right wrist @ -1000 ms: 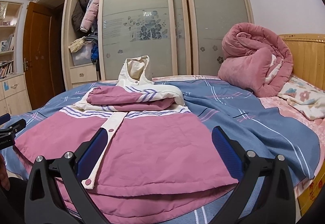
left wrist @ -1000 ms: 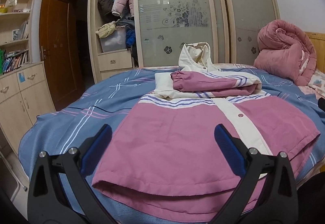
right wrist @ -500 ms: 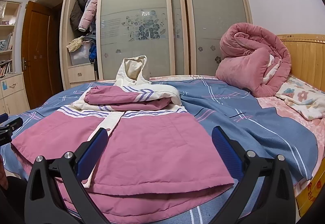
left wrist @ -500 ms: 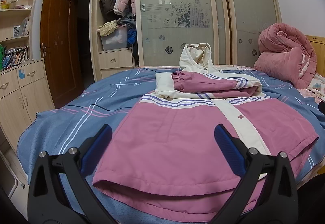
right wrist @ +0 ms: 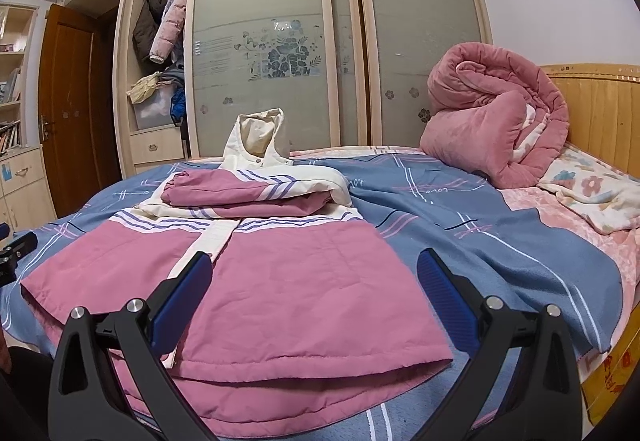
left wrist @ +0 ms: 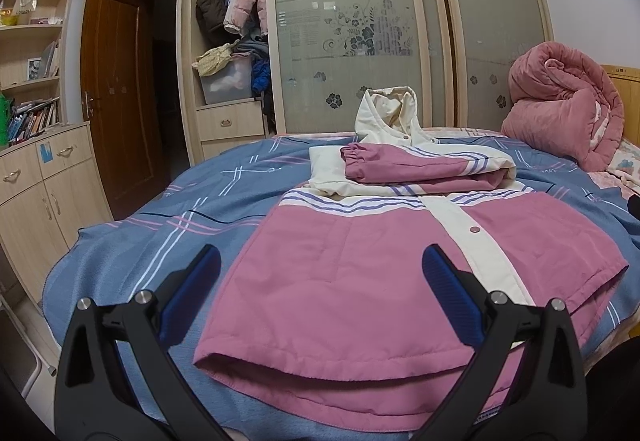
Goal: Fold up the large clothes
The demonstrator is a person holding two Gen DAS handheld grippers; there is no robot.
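A pink and cream hooded jacket [left wrist: 360, 281] [right wrist: 304, 289] lies front-up on the blue bed, hem toward me. Both sleeves [left wrist: 420, 169] [right wrist: 248, 193] are folded across its chest, and the cream hood [left wrist: 390, 117] [right wrist: 258, 139] stands up at the far end. My left gripper [left wrist: 320, 273] hovers open just above the hem's left half, nothing between its blue pads. My right gripper [right wrist: 314, 277] hovers open above the hem's right half, also holding nothing. The left gripper's tip [right wrist: 18, 247] shows at the right wrist view's left edge.
A blue plaid bedspread [left wrist: 168, 233] [right wrist: 500, 233] covers the bed. A rolled pink quilt [left wrist: 564, 113] [right wrist: 496, 113] rests by the wooden headboard [right wrist: 600, 105]. Behind stand a sliding-door wardrobe [left wrist: 360, 33], a brown door [left wrist: 116, 97] and a low cabinet [left wrist: 44, 193] on the left.
Both grippers have drifted slightly, shifting the views a little; the jacket has not moved. Both stay open.
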